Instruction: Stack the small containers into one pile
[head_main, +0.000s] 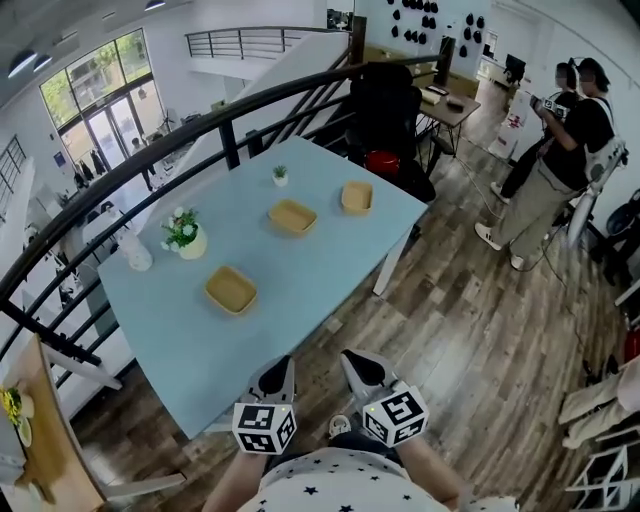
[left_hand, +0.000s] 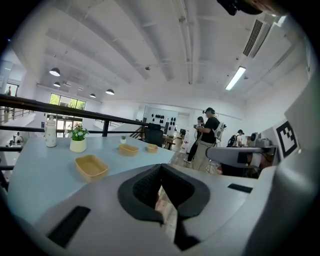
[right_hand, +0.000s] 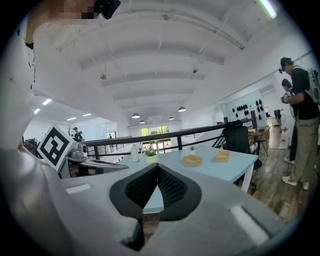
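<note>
Three shallow tan containers lie apart on the light blue table (head_main: 330, 275): the nearest one (head_main: 231, 290) at the left, a second (head_main: 292, 216) in the middle, a third (head_main: 356, 197) near the far edge. The left gripper view shows them as well: the nearest (left_hand: 90, 167), the middle one (left_hand: 128, 149) and the far one (left_hand: 152, 147). Two of them, the middle one (right_hand: 192, 160) and the far one (right_hand: 222, 155), show in the right gripper view. My left gripper (head_main: 272, 378) and right gripper (head_main: 365, 368) hang side by side short of the table's near edge. Both are shut and hold nothing.
A white pot of flowers (head_main: 185, 235), a white bottle (head_main: 135, 252) and a tiny potted plant (head_main: 280, 175) stand along the table's left side. A black railing (head_main: 150, 150) runs behind it. A black chair (head_main: 385, 110) sits at the far end. Two people (head_main: 560, 150) stand on the wooden floor at the right.
</note>
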